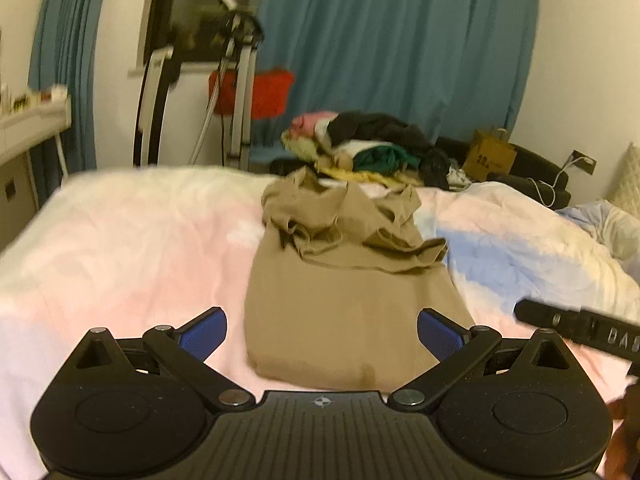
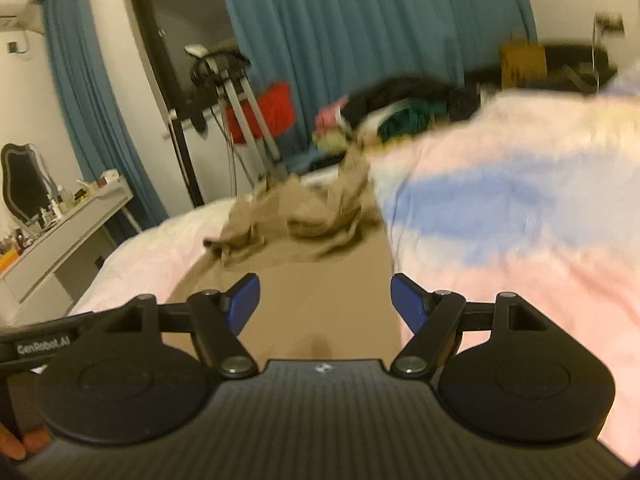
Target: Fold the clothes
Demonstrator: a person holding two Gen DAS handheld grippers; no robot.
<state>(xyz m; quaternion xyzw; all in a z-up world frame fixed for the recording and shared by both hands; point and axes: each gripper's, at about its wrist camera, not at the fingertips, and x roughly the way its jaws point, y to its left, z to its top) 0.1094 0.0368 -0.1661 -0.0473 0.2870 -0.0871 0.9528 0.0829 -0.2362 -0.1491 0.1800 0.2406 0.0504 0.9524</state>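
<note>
A tan garment [image 1: 344, 288] lies lengthwise on the bed, smooth at its near end and bunched into crumpled folds at its far end. My left gripper [image 1: 322, 334] hovers open over the garment's near edge, nothing between its blue pads [image 1: 202, 332]. The right wrist view shows the same tan garment [image 2: 320, 264], with my right gripper [image 2: 325, 300] open just above its near part and holding nothing. Part of the right gripper's black body [image 1: 580, 326] shows at the right in the left wrist view.
The bed is covered by a pink, white and blue blanket [image 1: 128, 240]. A pile of mixed clothes [image 1: 368, 148] sits at the bed's far end. Beyond are blue curtains [image 1: 400, 48], a metal stand [image 1: 240, 80] with a red bag, and a white dresser [image 2: 60, 236] at left.
</note>
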